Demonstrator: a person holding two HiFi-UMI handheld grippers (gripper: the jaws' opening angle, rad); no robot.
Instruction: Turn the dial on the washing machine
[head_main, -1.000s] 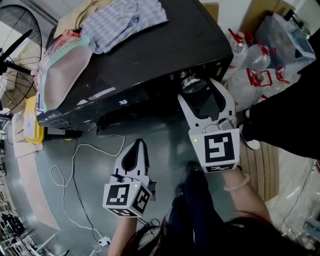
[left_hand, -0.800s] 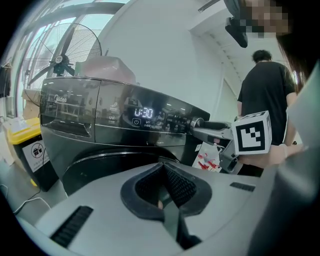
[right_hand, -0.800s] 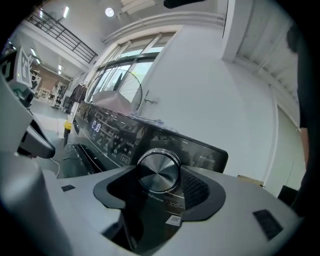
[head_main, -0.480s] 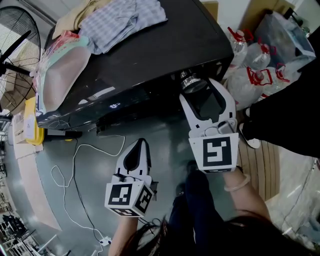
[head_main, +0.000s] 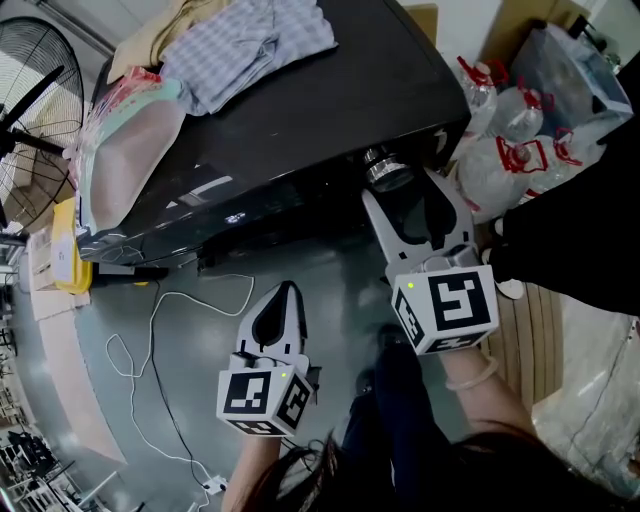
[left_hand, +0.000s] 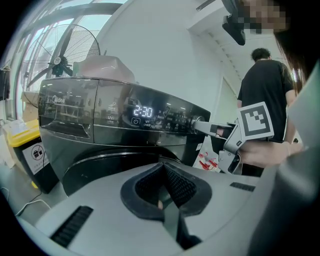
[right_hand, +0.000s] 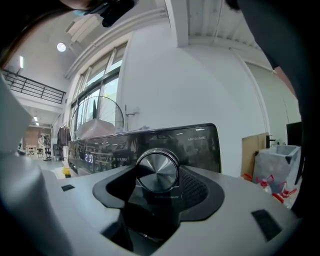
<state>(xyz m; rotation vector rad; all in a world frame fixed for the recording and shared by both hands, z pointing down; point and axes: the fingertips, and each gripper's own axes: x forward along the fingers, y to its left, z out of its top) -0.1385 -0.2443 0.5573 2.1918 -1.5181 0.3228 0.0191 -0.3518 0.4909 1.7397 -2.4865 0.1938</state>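
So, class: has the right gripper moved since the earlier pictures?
Yes. The right gripper keeps its jaws around the dial, but has twisted slightly, its marker cube drifting down and right, away from the washing machine.

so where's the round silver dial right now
Head view, right of centre: the round silver dial, on the black washing machine's front panel, between the right gripper's jaws.

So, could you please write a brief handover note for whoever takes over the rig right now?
Right gripper: jaws closed on the dial on the washing machine front panel.
Left gripper: shut, empty, held low in front of the machine, touching nothing.
Done: dial gripped. The display reads 2:30.
Left: turn the dial to the wanted setting, then release. Its present setting cannot be read from here.
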